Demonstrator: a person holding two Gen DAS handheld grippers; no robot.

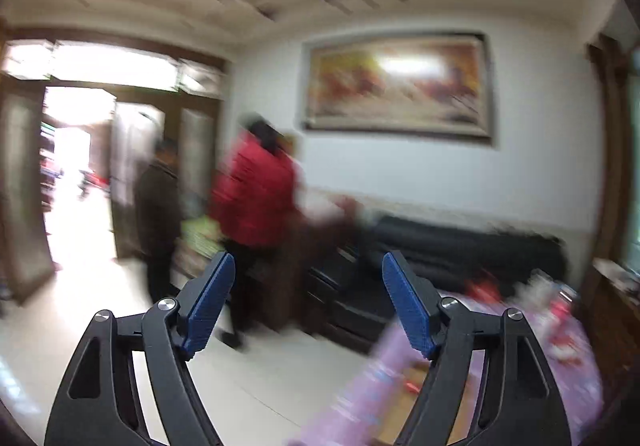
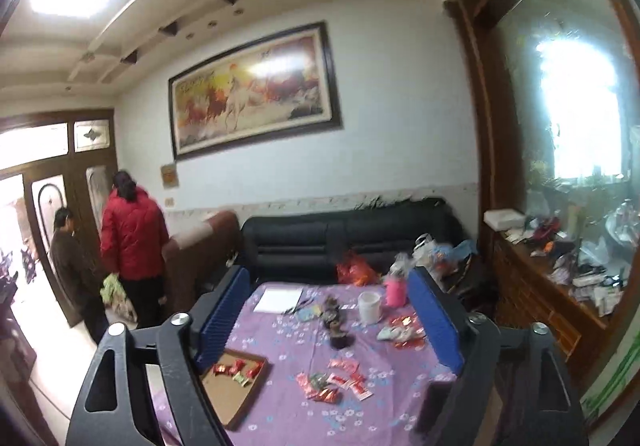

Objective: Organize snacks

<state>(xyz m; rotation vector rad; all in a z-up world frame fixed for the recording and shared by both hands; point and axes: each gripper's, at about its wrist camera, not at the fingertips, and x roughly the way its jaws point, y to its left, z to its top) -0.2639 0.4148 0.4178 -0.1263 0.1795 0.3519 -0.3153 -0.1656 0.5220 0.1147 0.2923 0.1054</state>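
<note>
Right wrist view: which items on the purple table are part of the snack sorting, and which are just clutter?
Job:
- wooden tray holding a few snacks
- loose snack packets
- second packet pile

Clutter:
- white cup
- pink bottle
- paper sheet
- dark ornament

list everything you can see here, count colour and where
table: one, purple flowered cloth, foreground
tray: one, brown, near left of table, a few wrapped snacks inside
loose snacks: a dozen or so, mostly red, table middle
snack pile: one, red and pale wrappers, far right of table
cup: one, white, far side
bottle: one, pink, beside cup
paper: one, white, far left
sofa: one, black, behind table
painting: one, horses, wall
people: two, red jacket and dark jacket, by door
left gripper: open, empty
right gripper: open, empty
</note>
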